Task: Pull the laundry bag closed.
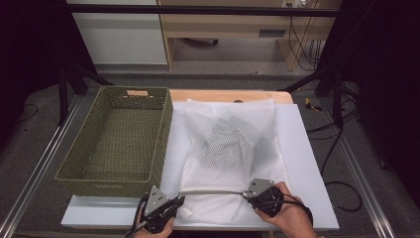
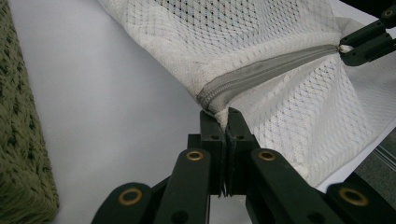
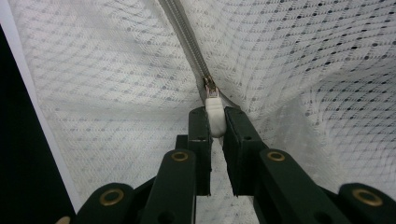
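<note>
Nearest the lens, low in the frame, the left gripper (image 2: 226, 122) pinches the mesh laundry bag's (image 1: 230, 148) corner to anchor the zipper (image 1: 213, 192), while the right gripper (image 3: 215, 122), lower centre, clamps the white pull tab (image 3: 215, 116).

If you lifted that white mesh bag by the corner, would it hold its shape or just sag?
It would probably sag: the mesh bag lies rumpled and creased. It looks light, though something dark inside would likely slide to the low end. The zipper runs taut between the left gripper and right gripper, so that edge should stay straighter.
</note>
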A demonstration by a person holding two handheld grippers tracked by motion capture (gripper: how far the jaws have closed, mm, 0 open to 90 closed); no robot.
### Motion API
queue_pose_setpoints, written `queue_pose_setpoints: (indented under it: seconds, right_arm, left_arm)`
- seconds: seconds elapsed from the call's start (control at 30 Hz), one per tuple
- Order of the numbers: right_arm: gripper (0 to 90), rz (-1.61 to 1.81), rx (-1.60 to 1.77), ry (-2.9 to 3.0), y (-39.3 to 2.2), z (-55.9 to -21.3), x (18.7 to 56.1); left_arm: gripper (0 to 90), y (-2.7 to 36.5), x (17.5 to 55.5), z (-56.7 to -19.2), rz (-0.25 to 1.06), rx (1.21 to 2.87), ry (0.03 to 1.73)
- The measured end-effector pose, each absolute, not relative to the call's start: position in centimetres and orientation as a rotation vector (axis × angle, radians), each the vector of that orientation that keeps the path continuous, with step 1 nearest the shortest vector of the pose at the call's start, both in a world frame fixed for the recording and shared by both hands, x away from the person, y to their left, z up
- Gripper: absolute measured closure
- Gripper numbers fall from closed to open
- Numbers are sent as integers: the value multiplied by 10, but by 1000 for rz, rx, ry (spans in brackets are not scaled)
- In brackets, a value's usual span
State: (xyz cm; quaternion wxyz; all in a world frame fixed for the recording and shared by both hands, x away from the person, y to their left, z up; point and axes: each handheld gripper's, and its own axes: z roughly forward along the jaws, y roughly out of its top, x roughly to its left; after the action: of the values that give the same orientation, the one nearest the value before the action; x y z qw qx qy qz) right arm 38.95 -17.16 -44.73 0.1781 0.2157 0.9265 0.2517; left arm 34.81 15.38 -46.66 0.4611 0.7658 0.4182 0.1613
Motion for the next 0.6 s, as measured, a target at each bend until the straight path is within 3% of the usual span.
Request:
queue_pose_setpoints:
  seconds: [0.6]
  right_arm:
    - [815,719,631,2614,-182,-446,391]
  left_arm:
    - [886,155,348,-465,403,1878,1032]
